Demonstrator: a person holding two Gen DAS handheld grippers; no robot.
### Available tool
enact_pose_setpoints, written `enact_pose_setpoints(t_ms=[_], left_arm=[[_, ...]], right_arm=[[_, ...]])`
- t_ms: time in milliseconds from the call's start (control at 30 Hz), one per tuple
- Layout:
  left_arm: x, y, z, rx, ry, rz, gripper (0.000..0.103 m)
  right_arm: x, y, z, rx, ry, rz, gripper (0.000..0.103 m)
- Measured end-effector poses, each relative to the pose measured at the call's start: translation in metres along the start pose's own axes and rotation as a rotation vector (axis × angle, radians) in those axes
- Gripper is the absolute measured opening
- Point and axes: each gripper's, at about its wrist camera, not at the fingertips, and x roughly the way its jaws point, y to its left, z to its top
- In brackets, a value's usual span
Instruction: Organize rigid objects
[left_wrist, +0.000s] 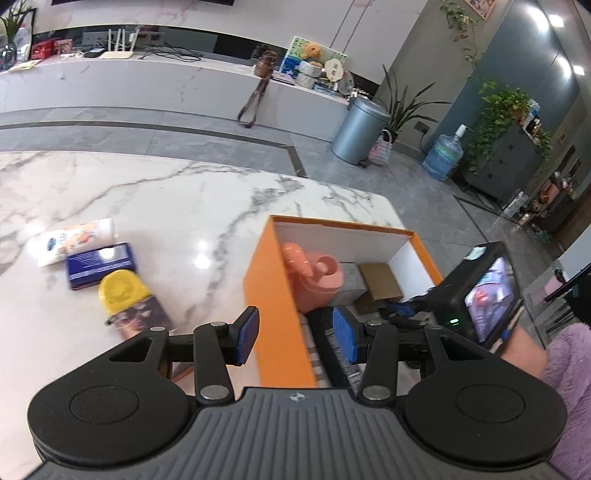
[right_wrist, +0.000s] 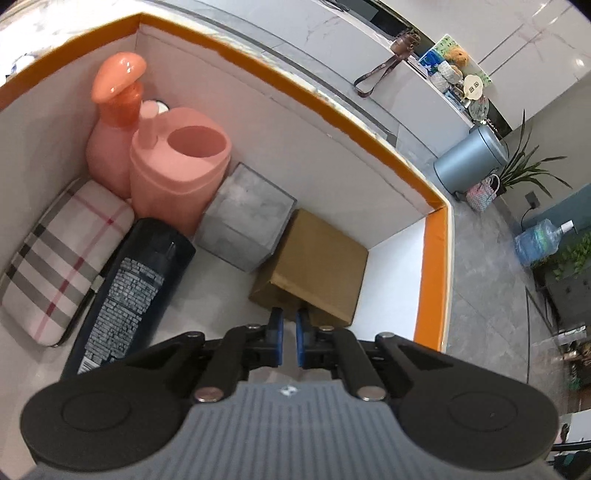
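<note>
Right wrist view, right hand-held gripper (right_wrist: 290, 334) closed and empty, brown cardboard box (right_wrist: 314, 262) just ahead inside orange box (right_wrist: 436, 258).

Your left gripper (left_wrist: 295, 334) tilts downward, jaws standing apart and empty. Your right gripper (right_wrist: 290, 338) angles down more steeply, jaws closed on nothing.
</note>
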Motion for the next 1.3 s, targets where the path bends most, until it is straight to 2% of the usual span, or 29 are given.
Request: enact_pose_setpoints(t_ms=[100,267,433,533,600,733,867,1033,1200,1300], left_arm=[[-0.014,0.009,-0.005,-0.001,0.004,0.025,0.054],[-0.039,0.030,-0.015,-0.011,0.000,0.089,0.054],[-0.061,0.064,-0.023,-0.086,-0.013,0.124,0.054],[-0.068,0.084,-0.026,-0.118,-0.014,0.132,0.054],[-0.070,0.093,-0.025,-0.103,-0.010,0.141,0.054],[-0.061,0.111,-0.017,0.005,-0.002,0.142,0.054],[-0.040,0.135,0.002,0.130,0.005,0.166,0.054],[0.001,0.158,0.024,0.297,0.015,0.207,0.054],[0.055,0.167,0.043,0.472,0.084,0.186,0.064],[0.081,0.174,0.049,0.540,0.108,0.196,0.064]], right_arm=[[-0.018,0.001,-0.004,0.023,-0.017,0.035,0.007],[-0.068,-0.001,0.001,0.126,-0.103,0.157,0.007],[-0.121,0.009,0.023,0.205,-0.243,0.294,0.009],[-0.138,0.023,0.043,0.218,-0.290,0.379,0.009],[-0.143,0.043,0.057,0.200,-0.301,0.437,0.009],[-0.134,0.083,0.081,0.182,-0.271,0.513,0.010],[-0.107,0.112,0.112,0.204,-0.214,0.557,0.019],[-0.066,0.136,0.152,0.206,-0.149,0.553,0.021],[-0.028,0.139,0.187,0.246,-0.086,0.520,0.022],[-0.011,0.136,0.200,0.260,-0.070,0.508,0.022]])
